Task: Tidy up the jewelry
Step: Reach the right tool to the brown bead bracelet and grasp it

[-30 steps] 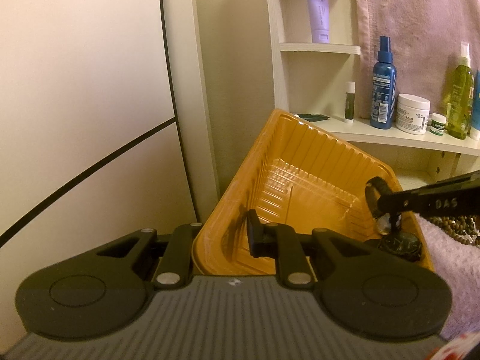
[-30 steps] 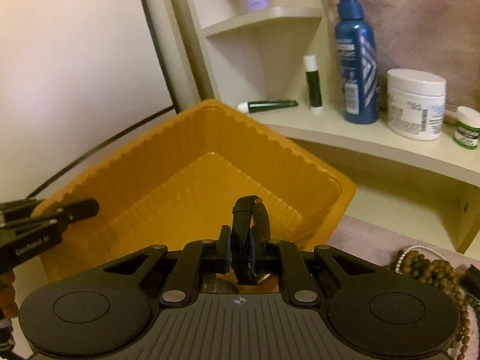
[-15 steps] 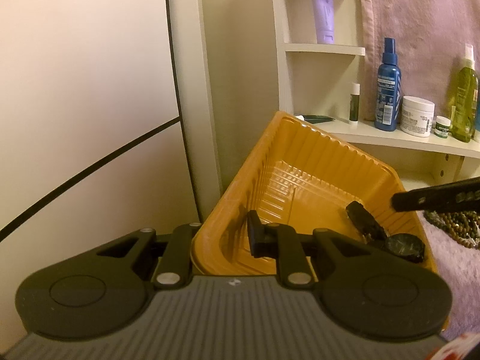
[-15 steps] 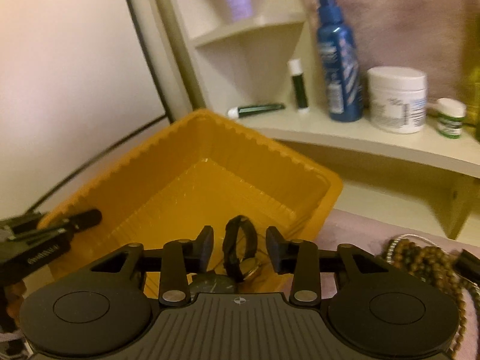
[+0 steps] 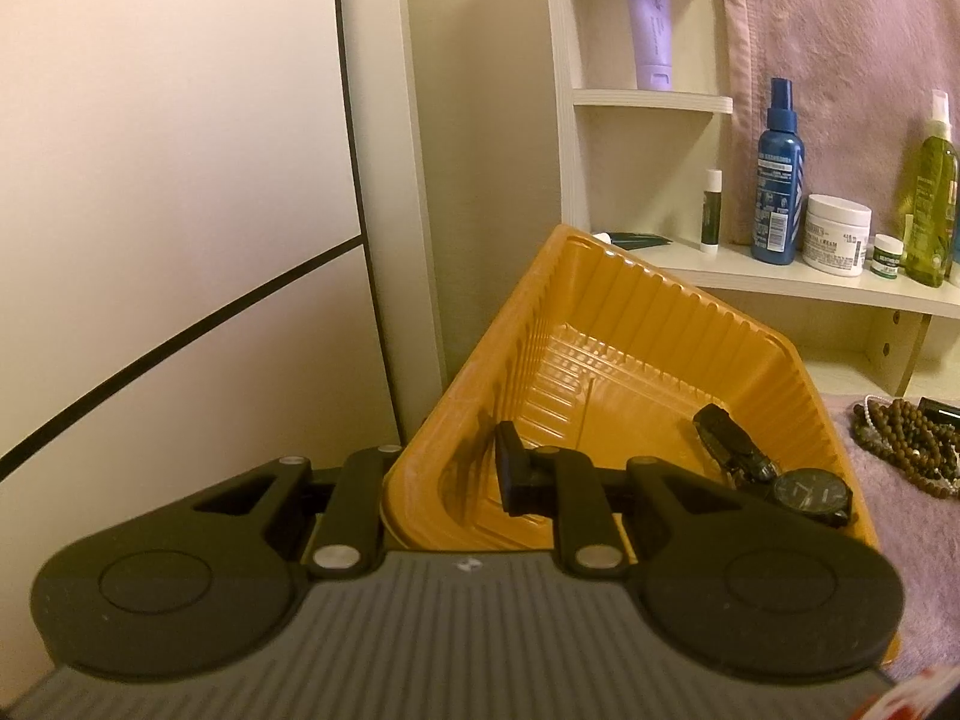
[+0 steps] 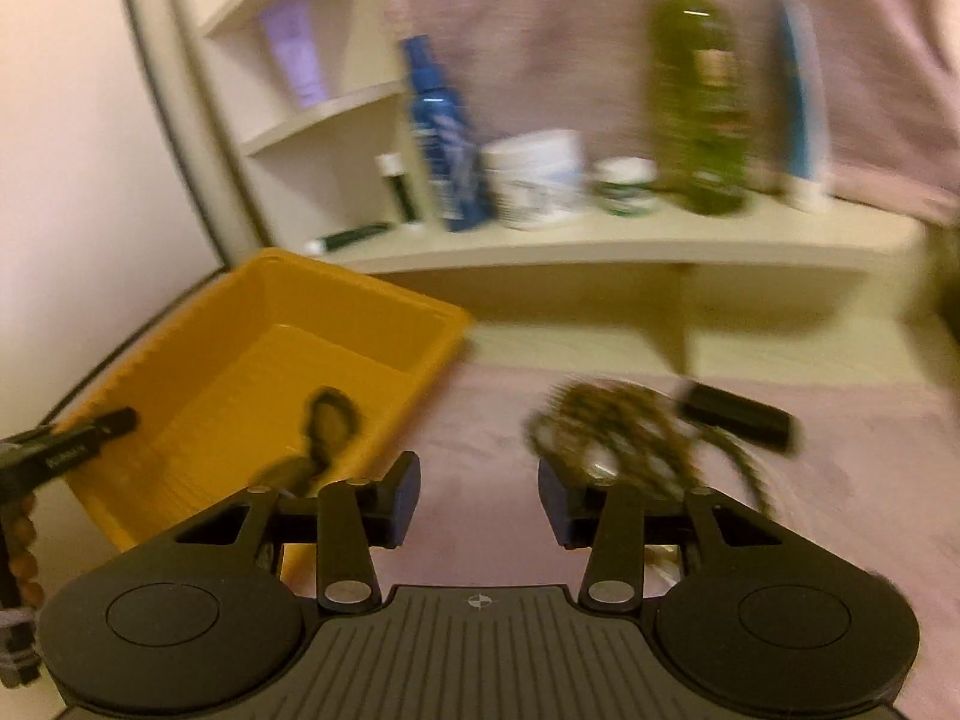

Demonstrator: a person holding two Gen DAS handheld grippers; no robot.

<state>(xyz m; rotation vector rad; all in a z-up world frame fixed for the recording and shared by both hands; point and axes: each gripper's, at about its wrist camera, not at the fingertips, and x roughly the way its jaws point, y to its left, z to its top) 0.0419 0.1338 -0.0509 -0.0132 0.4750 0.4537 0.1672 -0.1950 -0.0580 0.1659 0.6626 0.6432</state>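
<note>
Steadying the yellow tray (image 5: 606, 306) clenched in my left tongs (image 5: 444, 480), I should settle my released, empty right tongs (image 6: 478, 501) squarely over the beads (image 6: 624, 426) before closing.

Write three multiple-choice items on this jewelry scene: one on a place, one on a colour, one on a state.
1. Where is the black wristwatch?
A. inside the ribbed orange plastic tray
B. on the shelf
C. on the pink cloth

2. What colour are the loose wooden bead strands?
A. white
B. brown
C. blue

3. How do the right hand-held gripper jaws stand?
A. clamped on the watch
B. clamped on beads
C. apart, empty

Key: 1 A, the watch lies against the tray's wall; 2 B, brown beads lie on the cloth; 3 C, only cloth shows between the pads.
</note>
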